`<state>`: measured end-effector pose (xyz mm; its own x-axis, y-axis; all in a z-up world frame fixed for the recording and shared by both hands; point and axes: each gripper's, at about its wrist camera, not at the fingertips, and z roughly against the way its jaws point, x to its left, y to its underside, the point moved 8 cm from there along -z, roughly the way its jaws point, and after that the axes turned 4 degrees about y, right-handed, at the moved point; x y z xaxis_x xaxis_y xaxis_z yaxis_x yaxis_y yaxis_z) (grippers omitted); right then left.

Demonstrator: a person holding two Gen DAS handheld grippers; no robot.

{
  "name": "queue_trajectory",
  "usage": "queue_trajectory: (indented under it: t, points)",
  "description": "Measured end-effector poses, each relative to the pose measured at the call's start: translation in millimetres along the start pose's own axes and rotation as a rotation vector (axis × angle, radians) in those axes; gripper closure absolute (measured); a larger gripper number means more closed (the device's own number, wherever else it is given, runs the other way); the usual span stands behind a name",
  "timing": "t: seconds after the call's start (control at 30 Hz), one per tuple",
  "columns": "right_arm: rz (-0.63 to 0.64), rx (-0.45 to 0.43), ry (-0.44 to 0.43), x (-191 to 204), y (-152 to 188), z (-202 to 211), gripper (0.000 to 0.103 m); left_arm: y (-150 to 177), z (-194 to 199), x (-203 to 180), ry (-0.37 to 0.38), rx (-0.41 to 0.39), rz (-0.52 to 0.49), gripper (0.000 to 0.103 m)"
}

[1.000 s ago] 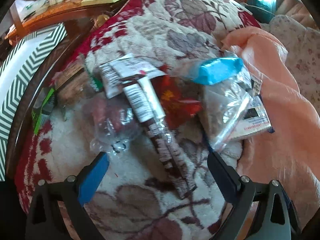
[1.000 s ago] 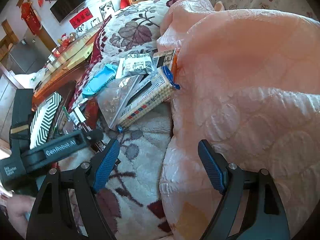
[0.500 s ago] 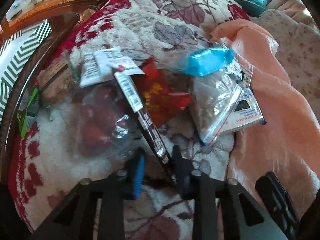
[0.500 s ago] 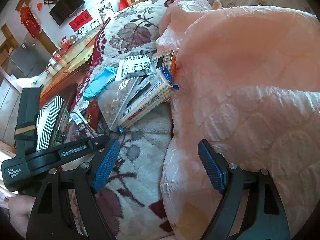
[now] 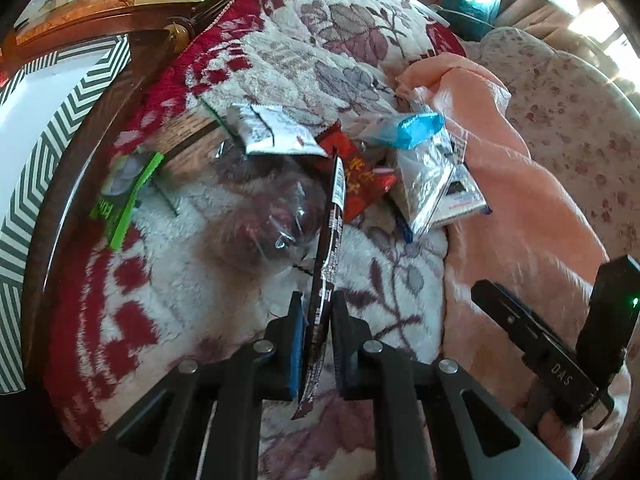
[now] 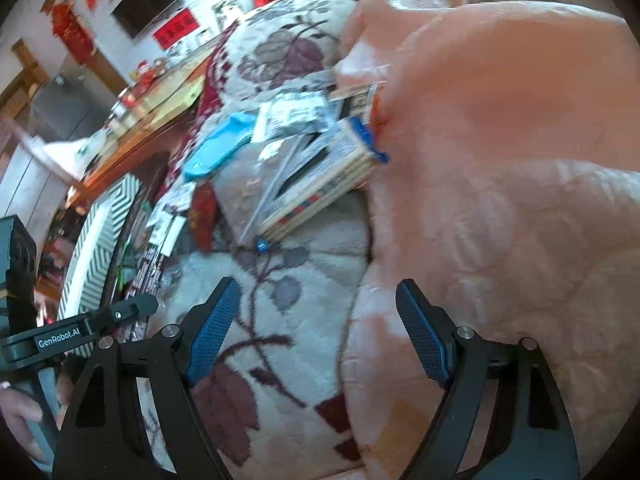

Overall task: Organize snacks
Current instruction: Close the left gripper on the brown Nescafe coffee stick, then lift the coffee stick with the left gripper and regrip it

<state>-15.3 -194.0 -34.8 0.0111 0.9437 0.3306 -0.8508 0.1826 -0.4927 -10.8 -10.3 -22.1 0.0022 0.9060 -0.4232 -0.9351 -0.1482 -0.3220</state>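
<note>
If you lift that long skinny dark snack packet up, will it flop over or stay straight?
Probably fairly straight. The long dark packet is pinched near one end by the left gripper, and its far part shows no droop. It looks thin and flat, so likely light. The wrapper looks glossy, so it might slip if the jaws loosen.

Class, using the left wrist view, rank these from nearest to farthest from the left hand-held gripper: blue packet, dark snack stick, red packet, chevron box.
1. Dark snack stick: clamped in the left hand-held gripper.
2. Red packet: just beyond, middle.
3. Blue packet: farther back, right.
4. Chevron box: far left, off the blanket.
</note>
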Motion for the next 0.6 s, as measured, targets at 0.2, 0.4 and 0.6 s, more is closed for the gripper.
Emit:
queue_trajectory:
  t: [0.2,0.4,0.6]
  points:
    - [0.058,0.017,0.011,9.8,4.8,-3.9,0.022,14.6,-12.8,-4.4,-0.045,0.042,-0.104,0.089]
    - [0.011,0.051,0.012,1.2,8.6,-9.6,0.022,20.6,-24.3,-5.8,-0.096,0.08,-0.151,0.079]
    - [0.018,0.061,0.011,2.8,9.2,-12.2,0.022,12.8,-3.7,-15.7,-0.087,0.038,-0.198,0.052]
